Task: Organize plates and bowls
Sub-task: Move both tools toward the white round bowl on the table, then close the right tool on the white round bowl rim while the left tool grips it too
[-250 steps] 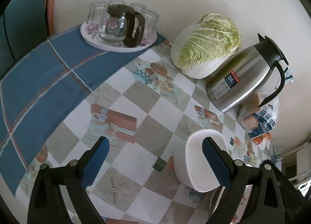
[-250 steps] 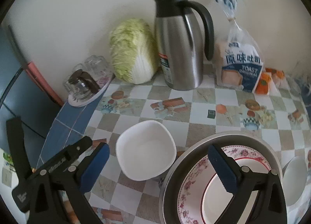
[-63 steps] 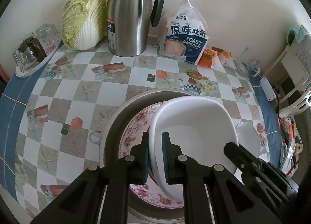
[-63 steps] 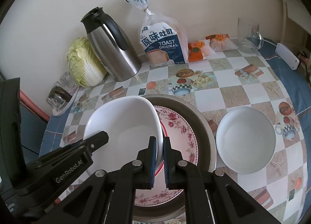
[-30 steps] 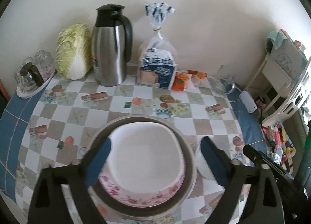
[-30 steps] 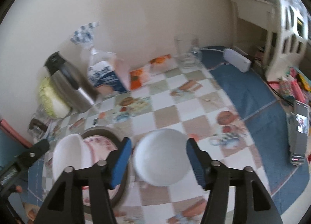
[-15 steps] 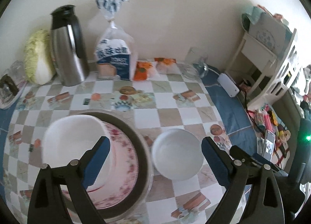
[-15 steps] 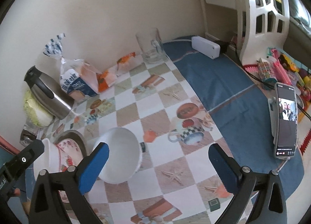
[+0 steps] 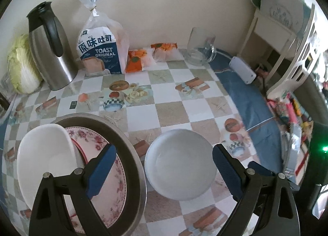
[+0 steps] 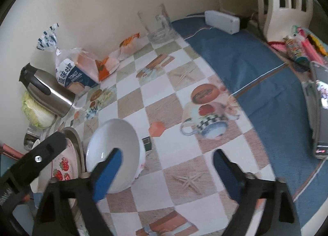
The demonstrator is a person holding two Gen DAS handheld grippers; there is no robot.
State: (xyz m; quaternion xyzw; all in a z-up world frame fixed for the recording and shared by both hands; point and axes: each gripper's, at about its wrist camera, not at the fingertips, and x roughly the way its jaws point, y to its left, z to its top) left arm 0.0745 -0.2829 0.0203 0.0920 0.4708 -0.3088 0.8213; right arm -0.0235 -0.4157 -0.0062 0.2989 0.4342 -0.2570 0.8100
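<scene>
Two claws are working here. Through the left wrist, I am holding my left claw [image 9: 162, 164] wide over the round bowl [image 9: 180, 164] beside the metal basin [image 9: 131, 154]. Through the right wrist, my right claw [image 10: 166, 166] is narrowing, empty, over the worktop [image 10: 184, 174].

I am no longer gripping the squarish white bowl [image 9: 44, 160]; it is now sitting on the floral plate [image 9: 114, 172] in the metal basin [image 9: 134, 154]. Both grippers are hovering spread by the round white bowl [image 9: 180, 164], the right gripper [image 10: 166, 166] narrowing its jaws, nothing between them.
</scene>
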